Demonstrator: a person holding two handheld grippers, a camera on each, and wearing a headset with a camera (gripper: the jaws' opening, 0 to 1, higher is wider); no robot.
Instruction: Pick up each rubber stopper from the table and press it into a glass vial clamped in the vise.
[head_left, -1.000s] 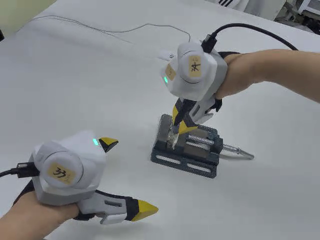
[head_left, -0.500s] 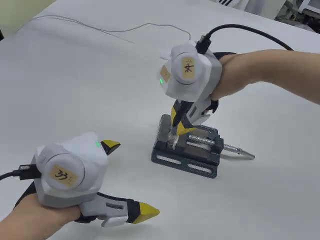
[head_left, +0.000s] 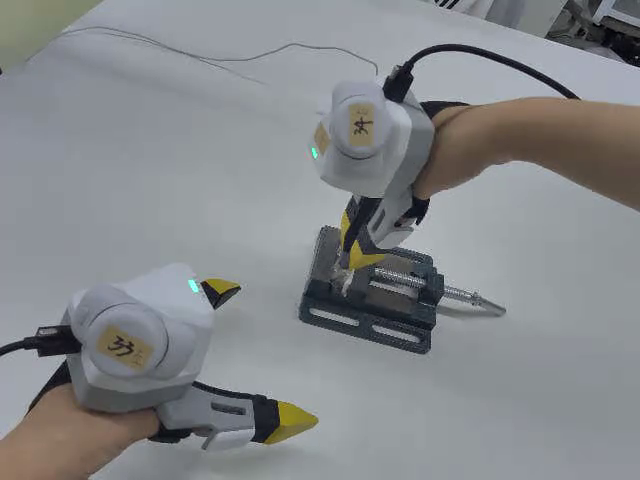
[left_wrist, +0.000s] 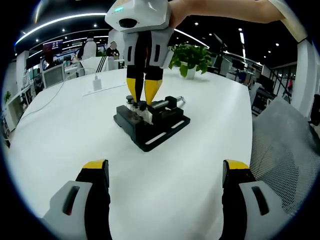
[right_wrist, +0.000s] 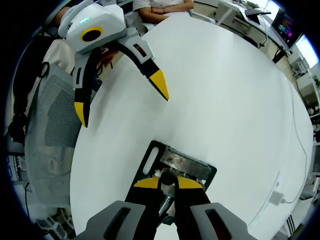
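1. The right hand-held gripper (head_left: 350, 262) is seen right above the vise (head_left: 372, 302), tips pointing down. It is clenched on a small dark rubber stopper (right_wrist: 168, 178).
2. The stopper is held at the top of the vise, where a glass vial (head_left: 346, 284) is clamped. Whether it is in the vial's mouth yet can't be told.
3. Step in hand, prob.: the stopper is being pushed into the vial.
4. To do it well, the stopper should be lined up w/ the vial's mouth, right over the middle.
5. It should be pushed straight down, slow and soft. If it is tilted, the stopper could pop out sideways or the glass could crack.
6. The grip shouldn't be let go until the stopper sits snug.
7. The left hand-held gripper (head_left: 255, 355) is released, wide apart, w/ nothing in it. It is held over the white worktop (head_left: 150, 150), well apart from the vise, on the person's side of it.
8. If the vise slides, its base could be held steady by that free one.
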